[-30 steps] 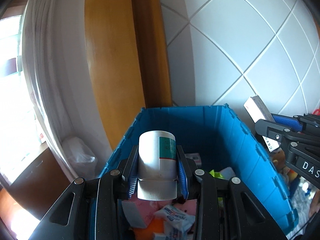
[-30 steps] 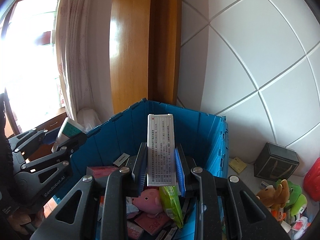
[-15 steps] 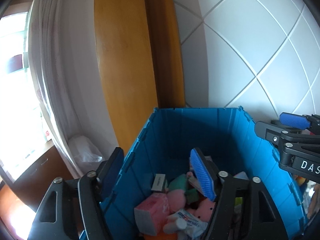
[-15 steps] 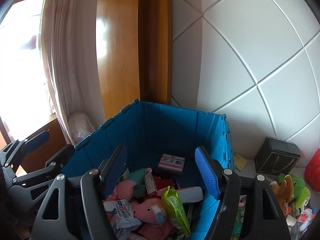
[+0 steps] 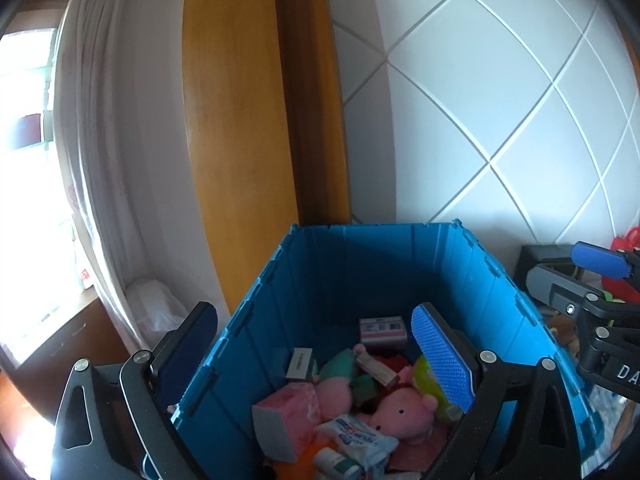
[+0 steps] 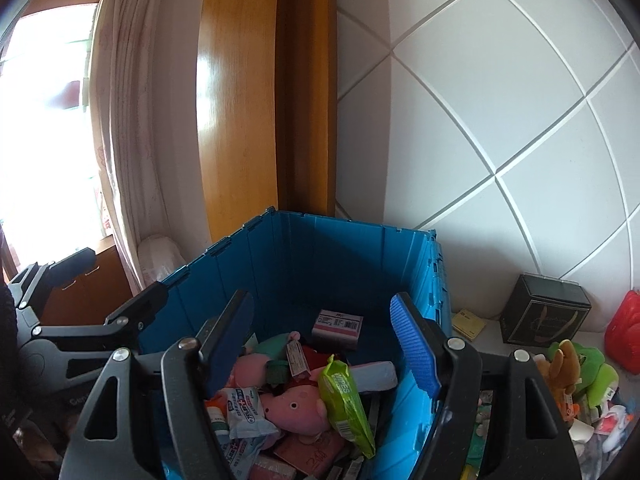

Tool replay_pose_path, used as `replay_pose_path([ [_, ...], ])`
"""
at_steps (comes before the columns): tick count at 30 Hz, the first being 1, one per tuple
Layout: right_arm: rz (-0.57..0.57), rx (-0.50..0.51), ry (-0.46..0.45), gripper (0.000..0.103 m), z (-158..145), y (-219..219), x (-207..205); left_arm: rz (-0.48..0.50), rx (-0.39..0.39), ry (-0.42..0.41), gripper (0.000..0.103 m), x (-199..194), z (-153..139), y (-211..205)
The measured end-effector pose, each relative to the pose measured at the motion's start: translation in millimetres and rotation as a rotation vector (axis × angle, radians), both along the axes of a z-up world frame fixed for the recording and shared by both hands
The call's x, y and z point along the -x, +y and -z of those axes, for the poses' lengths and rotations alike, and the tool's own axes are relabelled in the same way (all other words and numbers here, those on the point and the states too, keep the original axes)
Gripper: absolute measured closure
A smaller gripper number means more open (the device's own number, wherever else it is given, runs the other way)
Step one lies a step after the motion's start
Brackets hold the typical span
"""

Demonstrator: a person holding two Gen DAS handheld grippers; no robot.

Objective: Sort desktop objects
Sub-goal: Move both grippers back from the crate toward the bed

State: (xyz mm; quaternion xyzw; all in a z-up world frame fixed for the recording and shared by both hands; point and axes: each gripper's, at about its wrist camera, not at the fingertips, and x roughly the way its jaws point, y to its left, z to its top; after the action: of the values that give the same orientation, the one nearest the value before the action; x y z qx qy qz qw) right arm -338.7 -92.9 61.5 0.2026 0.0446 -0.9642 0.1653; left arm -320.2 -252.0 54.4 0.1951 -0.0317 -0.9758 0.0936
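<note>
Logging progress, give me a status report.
Left gripper open, empty. Right gripper open, empty. Both over blue bin, toys and packets inside. Nothing in the way.

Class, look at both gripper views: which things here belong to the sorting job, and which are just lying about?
Job: blue crate; pink pig toy; green wipes pack; left gripper; right gripper, both open.

Lying about: curtain; wooden door; black box.
</note>
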Motion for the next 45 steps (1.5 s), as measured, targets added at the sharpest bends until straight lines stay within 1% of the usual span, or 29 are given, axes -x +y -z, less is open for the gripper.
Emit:
replay_pose_path([
  [6, 0.056, -0.011, 0.035, 0.032, 17, 31, -43, -0.009, -0.021, 0.002, 0.004, -36, 10, 15],
  [11, 0.082, -0.011, 0.038, 0.032, 35, 65, -79, -0.02, -0.016, -0.013, 0.004, -74, 19, 44],
  [17, 0.112, -0.007, 0.038, 0.032, 53, 127, -130, -0.019, -0.011, -0.027, 0.004, -127, 30, 100],
  [27, 0.165, -0.021, 0.022, 0.032, 75, 232, -220, 0.001, -0.038, -0.044, 0.004, -216, 53, 210],
  [30, 0.201, -0.015, 0.014, 0.032, 79, 257, -238, 0.018, -0.036, -0.049, 0.004, -233, 55, 229],
  [34, 0.243, -0.032, 0.012, 0.032, 84, 275, -256, 0.049, -0.048, -0.041, 0.004, -246, 54, 244],
  [37, 0.269, -0.026, 0.007, 0.032, 87, 283, -264, 0.066, -0.028, -0.033, 0.004, -251, 54, 251],
  [43, 0.287, -0.011, -0.03, 0.032, 96, 282, -269, 0.097, -0.015, -0.058, 0.003, -256, 55, 249],
  [45, 0.287, -0.001, -0.036, 0.032, 97, 279, -271, 0.101, -0.011, -0.055, 0.003, -257, 53, 246],
])
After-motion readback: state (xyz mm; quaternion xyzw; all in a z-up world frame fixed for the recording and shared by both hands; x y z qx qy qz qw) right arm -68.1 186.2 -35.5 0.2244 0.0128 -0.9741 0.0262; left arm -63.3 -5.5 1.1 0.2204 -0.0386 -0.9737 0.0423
